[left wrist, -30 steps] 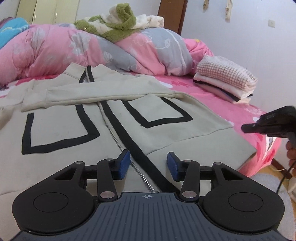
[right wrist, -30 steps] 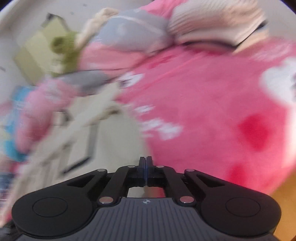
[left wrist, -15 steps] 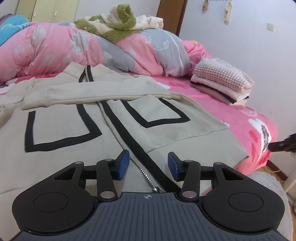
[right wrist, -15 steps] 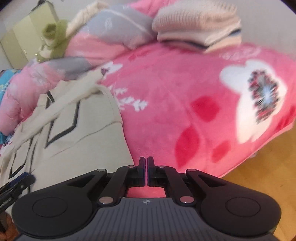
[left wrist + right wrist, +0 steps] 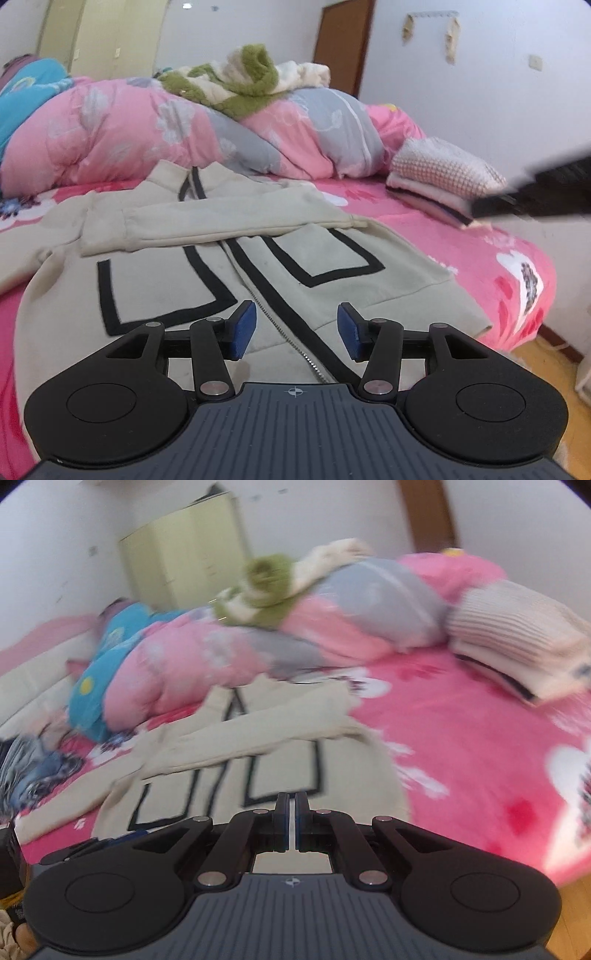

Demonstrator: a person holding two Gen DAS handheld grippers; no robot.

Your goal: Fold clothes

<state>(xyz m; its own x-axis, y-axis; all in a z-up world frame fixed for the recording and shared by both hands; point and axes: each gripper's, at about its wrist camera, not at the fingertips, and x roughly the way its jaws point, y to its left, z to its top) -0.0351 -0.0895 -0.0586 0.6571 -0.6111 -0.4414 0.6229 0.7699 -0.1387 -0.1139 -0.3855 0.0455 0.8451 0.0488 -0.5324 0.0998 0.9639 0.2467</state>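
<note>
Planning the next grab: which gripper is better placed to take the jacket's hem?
Left. The left gripper is open, low over the jacket hem; the right gripper is shut and farther off.

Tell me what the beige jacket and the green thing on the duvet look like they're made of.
Jacket: looks like matte, soft sweatshirt-type knit, cotton or a blend; it lies limp and flat, with black trim bands and a metal-looking zipper. Green thing: a fluffy fleece or sherpa-like pile, green and cream, nubbly and thick. Fibre of either can't be confirmed.
</note>
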